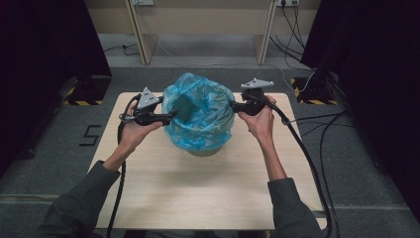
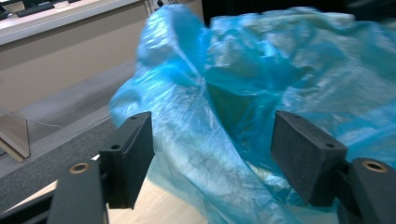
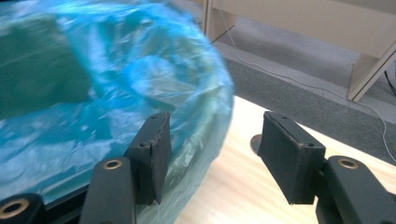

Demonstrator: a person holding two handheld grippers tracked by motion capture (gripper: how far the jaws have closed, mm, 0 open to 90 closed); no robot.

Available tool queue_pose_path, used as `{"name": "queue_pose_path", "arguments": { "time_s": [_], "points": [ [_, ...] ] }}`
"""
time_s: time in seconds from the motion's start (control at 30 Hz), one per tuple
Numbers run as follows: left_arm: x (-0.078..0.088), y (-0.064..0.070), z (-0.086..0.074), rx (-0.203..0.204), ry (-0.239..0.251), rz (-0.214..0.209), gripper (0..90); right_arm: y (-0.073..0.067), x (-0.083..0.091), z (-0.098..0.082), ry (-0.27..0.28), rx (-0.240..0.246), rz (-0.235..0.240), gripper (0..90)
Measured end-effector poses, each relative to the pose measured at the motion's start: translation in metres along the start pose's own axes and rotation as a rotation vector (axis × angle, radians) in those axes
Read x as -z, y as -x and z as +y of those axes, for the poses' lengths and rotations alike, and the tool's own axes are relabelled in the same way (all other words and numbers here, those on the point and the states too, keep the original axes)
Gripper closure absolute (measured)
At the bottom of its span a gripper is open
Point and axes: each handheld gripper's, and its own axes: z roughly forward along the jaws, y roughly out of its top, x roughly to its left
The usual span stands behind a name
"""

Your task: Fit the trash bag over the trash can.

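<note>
Wooden table [image 1: 198,198] sits on grey carpet, w/ a pale desk frame [image 1: 203,25] behind it, black curtains both sides and cables [image 1: 317,148] trailing off at right. Mid-table: a bin [image 1: 205,150] lined w/ a blue plastic bag [image 1: 200,111], the bag draped over the rim and covering most of it; nothing else on the tabletop blocks either side.

High view gives the layout: left gripper [image 1: 171,116] at the bag's left edge, right gripper [image 1: 234,105] at its right edge, both level w/ the rim.

Left gripper view shows bag film bulging between its jaws, pads apart and not pinching it. Left gripper [image 2: 212,154] is released.

Right gripper view: bag lies against the outer side of one pad, bare table in the gap. Right gripper [image 3: 215,154] is released too, holding nothing.
</note>
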Motion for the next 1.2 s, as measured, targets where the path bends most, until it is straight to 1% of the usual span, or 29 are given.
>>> {"name": "queue_pose_path", "arguments": {
  "time_s": [0.03, 0.07, 0.1, 0.13, 0.2, 0.23, 0.3, 0.33, 0.37, 0.4, 0.43, 0.47, 0.5, 0.53, 0.57, 0.6, 0.63, 0.67, 0.7, 0.77, 0.83, 0.87, 0.9, 0.93, 1.03, 1.07, 1.1, 1.17, 1.2],
  "points": [
    [0.002, 0.001, 0.001, 0.019, -0.009, -0.010, 26.4, 0.002, -0.001, 0.004, -0.005, 0.005, -0.016, 41.9],
    [0.002, 0.001, 0.001, 0.019, -0.009, -0.010, 24.8, 0.002, -0.001, 0.004, -0.005, 0.005, -0.016, 41.9],
    [0.004, -0.003, 0.004, 0.031, 0.021, 0.001, 24.5, -0.002, 0.004, 0.007, 0.020, 0.003, -0.013, 40.3],
    [0.004, -0.005, 0.005, 0.056, 0.020, 0.005, 24.1, -0.005, 0.008, 0.008, 0.028, 0.007, -0.002, 40.0],
    [0.004, -0.012, 0.010, 0.079, 0.025, 0.008, 22.4, -0.013, 0.014, 0.008, 0.030, 0.023, -0.002, 39.4],
    [0.002, -0.015, 0.013, 0.081, 0.029, 0.013, 22.3, -0.017, 0.017, 0.008, 0.030, 0.032, 0.002, 39.3],
    [-0.005, -0.018, 0.019, 0.081, 0.015, 0.012, 23.7, -0.023, 0.021, 0.007, 0.039, 0.039, 0.017, 39.2],
    [-0.005, -0.018, 0.019, 0.081, 0.015, 0.012, 24.4, -0.023, 0.021, 0.007, 0.039, 0.039, 0.017, 39.2],
    [-0.015, -0.019, 0.023, 0.066, -0.014, -0.007, 25.6, -0.028, 0.023, 0.007, 0.041, 0.045, 0.028, 39.2],
    [-0.021, -0.018, 0.025, 0.060, -0.025, -0.006, 26.5, -0.029, 0.023, 0.006, 0.039, 0.044, 0.034, 39.2],
    [-0.026, -0.019, 0.026, 0.043, -0.030, 0.001, 27.3, -0.029, 0.023, 0.006, 0.038, 0.047, 0.036, 39.1],
    [-0.026, -0.019, 0.026, 0.043, -0.030, 0.001, 29.2, -0.029, 0.023, 0.006, 0.038, 0.047, 0.036, 39.1],
    [-0.035, -0.022, 0.026, 0.063, -0.053, -0.013, 35.3, -0.031, 0.023, 0.004, 0.031, 0.049, 0.037, 38.9],
    [-0.035, -0.022, 0.026, 0.063, -0.053, -0.013, 43.3, -0.031, 0.023, 0.004, 0.031, 0.049, 0.037, 38.9],
    [-0.039, -0.024, 0.026, 0.070, -0.055, -0.023, 43.3, -0.031, 0.022, 0.003, 0.026, 0.051, 0.038, 38.9],
    [-0.044, -0.028, 0.025, 0.063, -0.050, -0.027, 58.0, -0.032, 0.019, 0.001, 0.017, 0.051, 0.041, 38.9],
    [-0.045, -0.030, 0.025, 0.072, -0.045, -0.033, 64.0, -0.032, 0.019, 0.000, 0.012, 0.055, 0.040, 38.9],
    [-0.045, -0.030, 0.025, 0.072, -0.045, -0.033, 68.9, -0.032, 0.019, 0.000, 0.012, 0.055, 0.040, 38.9],
    [-0.045, -0.034, 0.024, 0.085, -0.035, -0.055, 74.0, -0.031, 0.017, -0.002, 0.003, 0.054, 0.039, 38.9],
    [-0.042, -0.041, 0.023, 0.104, -0.017, -0.062, 81.2, -0.030, 0.018, -0.004, 0.003, 0.050, 0.041, 39.1],
    [-0.039, -0.050, 0.021, 0.148, -0.001, -0.063, 83.6, -0.029, 0.020, -0.006, 0.005, 0.052, 0.041, 39.4],
    [-0.039, -0.050, 0.021, 0.148, -0.001, -0.063, 84.6, -0.029, 0.020, -0.006, 0.005, 0.052, 0.041, 39.4],
    [-0.037, -0.059, 0.018, 0.183, 0.003, -0.058, 85.2, -0.029, 0.022, -0.006, 0.006, 0.048, 0.041, 39.5],
    [-0.036, -0.065, 0.015, 0.193, 0.000, -0.045, 85.3, -0.029, 0.023, -0.006, 0.007, 0.049, 0.041, 39.5],
    [-0.037, -0.082, -0.001, 0.251, -0.025, -0.015, 85.3, -0.030, 0.032, -0.008, 0.028, 0.047, 0.047, 39.5],
    [-0.037, -0.082, -0.001, 0.251, -0.025, -0.015, 85.5, -0.030, 0.032, -0.008, 0.028, 0.047, 0.047, 39.5],
    [-0.039, -0.089, -0.013, 0.274, -0.043, -0.021, 85.5, -0.033, 0.038, -0.010, 0.031, 0.058, 0.055, 39.3],
    [-0.040, -0.091, -0.025, 0.295, -0.054, -0.033, 85.6, -0.037, 0.044, -0.014, 0.032, 0.072, 0.059, 39.1],
    [-0.040, -0.091, -0.025, 0.295, -0.054, -0.033, 85.6, -0.037, 0.044, -0.014, 0.032, 0.072, 0.059, 39.1]
  ]
}}
